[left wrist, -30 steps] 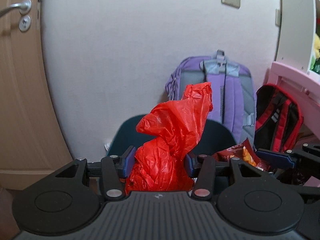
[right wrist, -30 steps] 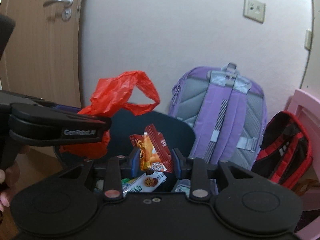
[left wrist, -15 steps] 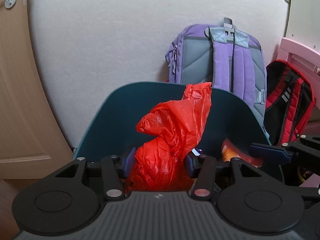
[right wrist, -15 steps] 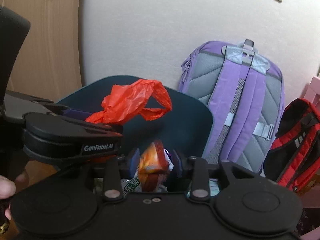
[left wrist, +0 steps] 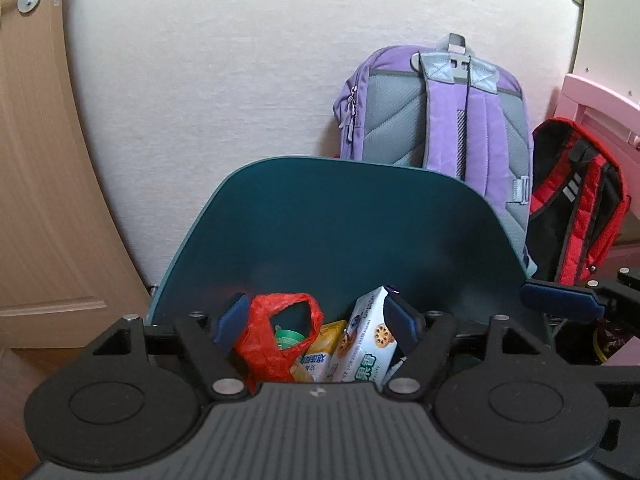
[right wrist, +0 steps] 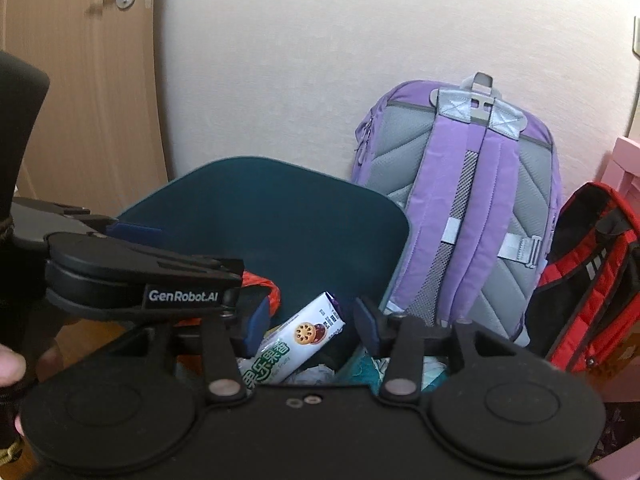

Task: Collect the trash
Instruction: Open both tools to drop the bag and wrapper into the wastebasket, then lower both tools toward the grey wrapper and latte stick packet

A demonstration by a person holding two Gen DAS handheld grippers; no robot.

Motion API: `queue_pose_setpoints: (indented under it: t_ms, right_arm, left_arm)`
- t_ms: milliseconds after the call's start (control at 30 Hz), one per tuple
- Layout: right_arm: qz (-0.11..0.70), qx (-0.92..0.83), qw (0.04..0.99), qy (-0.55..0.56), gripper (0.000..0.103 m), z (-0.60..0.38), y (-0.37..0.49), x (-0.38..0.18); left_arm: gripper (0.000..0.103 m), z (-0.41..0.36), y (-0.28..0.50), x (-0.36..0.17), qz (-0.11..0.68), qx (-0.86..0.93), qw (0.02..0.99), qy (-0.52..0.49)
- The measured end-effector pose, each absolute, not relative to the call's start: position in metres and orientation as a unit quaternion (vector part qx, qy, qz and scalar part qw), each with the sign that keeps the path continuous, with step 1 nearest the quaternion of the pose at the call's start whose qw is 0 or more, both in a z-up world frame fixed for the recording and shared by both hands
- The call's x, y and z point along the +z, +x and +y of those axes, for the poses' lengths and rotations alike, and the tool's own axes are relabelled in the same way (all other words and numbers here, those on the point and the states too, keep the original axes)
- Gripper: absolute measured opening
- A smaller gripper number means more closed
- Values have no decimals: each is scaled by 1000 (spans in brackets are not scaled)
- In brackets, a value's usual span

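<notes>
Against the wall, red bag (left wrist: 276, 336) lies in teal bin (left wrist: 344, 232) below both tools' opening, empty jaws.

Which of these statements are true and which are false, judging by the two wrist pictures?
1. The red plastic bag lies inside the teal bin. True.
2. The purple backpack lies flat on the floor. False: it stands upright against the wall.
3. A white biscuit box is in the bin. True.
4. The left gripper squeezes the red bag. False: its jaws are opening, and the bag lies loose below them.
5. The red and black backpack stands left of the purple one. False: it stands right.
</notes>
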State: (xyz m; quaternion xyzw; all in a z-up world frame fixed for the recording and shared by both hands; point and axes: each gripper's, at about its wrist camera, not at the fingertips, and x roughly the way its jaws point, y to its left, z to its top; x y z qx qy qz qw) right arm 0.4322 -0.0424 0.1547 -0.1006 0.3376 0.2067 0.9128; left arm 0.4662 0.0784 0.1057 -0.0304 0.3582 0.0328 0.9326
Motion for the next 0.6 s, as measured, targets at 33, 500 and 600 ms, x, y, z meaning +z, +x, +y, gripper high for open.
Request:
queue_pose_setpoints:
  t_ms: [33, 500, 600]
  right_arm:
    - [337, 207, 913, -100, 48, -44, 429, 158]
    - [320, 214, 920, -75, 55, -74, 363, 204]
    - [322, 216, 919, -69, 56, -82, 346, 210]
  left_arm:
    - [76, 77, 462, 109, 357, 31, 933, -29]
    - [79, 62, 385, 158, 321, 24, 946, -20]
    - [79, 60, 366, 165, 316, 18, 948, -19]
